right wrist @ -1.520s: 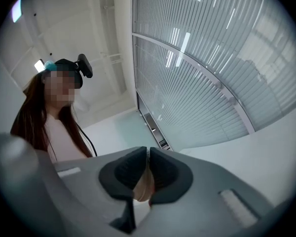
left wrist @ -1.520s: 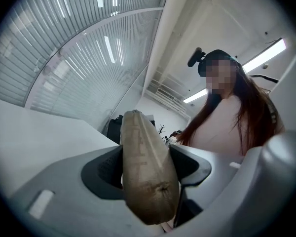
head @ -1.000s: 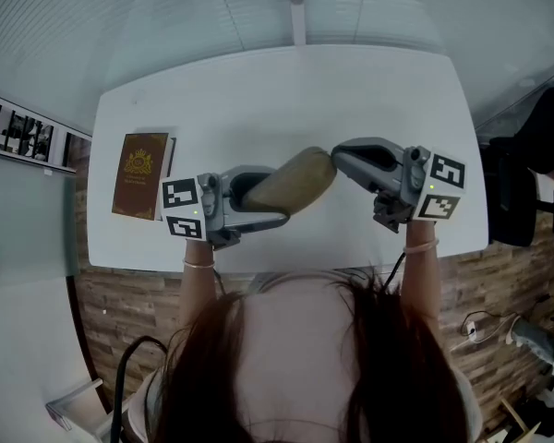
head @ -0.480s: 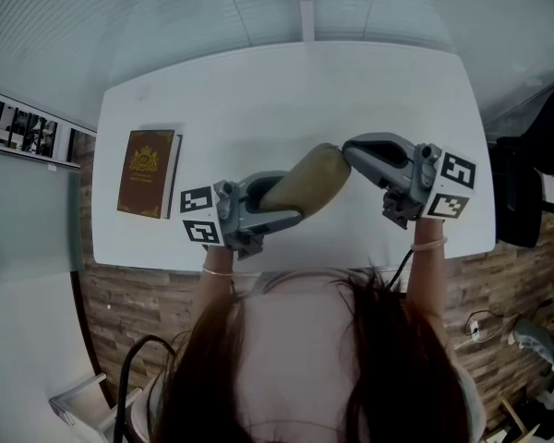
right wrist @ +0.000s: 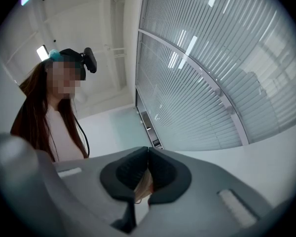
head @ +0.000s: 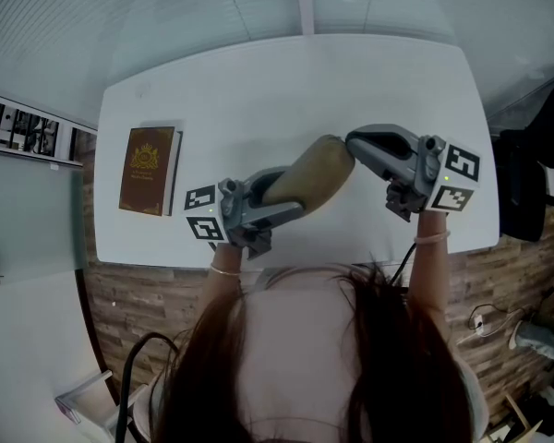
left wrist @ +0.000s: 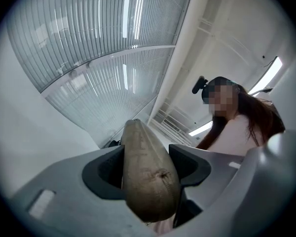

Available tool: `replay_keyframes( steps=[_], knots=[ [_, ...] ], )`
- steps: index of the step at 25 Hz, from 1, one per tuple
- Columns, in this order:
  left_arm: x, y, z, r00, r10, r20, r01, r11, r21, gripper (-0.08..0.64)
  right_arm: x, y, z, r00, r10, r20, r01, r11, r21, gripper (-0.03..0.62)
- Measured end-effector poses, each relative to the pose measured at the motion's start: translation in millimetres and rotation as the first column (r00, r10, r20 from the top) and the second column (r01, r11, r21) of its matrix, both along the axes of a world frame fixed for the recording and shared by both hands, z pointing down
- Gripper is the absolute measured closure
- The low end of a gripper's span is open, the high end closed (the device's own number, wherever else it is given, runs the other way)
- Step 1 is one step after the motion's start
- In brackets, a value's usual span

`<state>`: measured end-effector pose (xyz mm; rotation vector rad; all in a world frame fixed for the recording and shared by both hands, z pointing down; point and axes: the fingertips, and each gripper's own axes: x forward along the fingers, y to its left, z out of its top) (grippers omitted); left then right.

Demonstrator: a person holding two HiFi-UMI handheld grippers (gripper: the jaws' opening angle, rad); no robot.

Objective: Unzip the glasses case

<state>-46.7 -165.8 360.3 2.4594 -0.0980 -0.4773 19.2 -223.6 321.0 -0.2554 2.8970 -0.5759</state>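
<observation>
White counter point(head: 286, 81), catalogued from the tools outward.

1. Left tool point(head: 279, 195): jaws set wide, clamped on the flanks of the tan glasses case point(head: 312, 175), which juts out between them toward the right tool point(head: 355, 144).
2. Right tool: jaws pinched almost together on a thin tan bit at the case's far end.
3. Case: held over the counter's near half, midway between its side edges.
4. Brown book point(head: 150, 170): flat by the left edge, well apart.

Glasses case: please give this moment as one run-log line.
left gripper: shut on glasses case; right gripper: shut on thin tan tab, likely zipper pull, at case end
</observation>
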Motion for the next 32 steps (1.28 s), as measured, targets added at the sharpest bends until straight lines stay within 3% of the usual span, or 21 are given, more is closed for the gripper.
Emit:
replay_keyframes(
  steps=[16, 32],
  knots=[
    [-15.0, -9.2, 0.7, 0.993, -0.045, -0.107, 0.038, 0.997, -0.071, 0.279, 3.9, -2.1, 11.9, 0.999, 0.002, -0.048, -0.002, 1.000, -0.017, 0.588],
    [-38.2, -22.3, -7.4, 0.963, -0.139, -0.231, 0.111, 0.985, -0.130, 0.278, -0.9, -0.7, 18.7, 1.000, -0.006, -0.020, 0.005, 0.998, -0.055, 0.588]
  ],
)
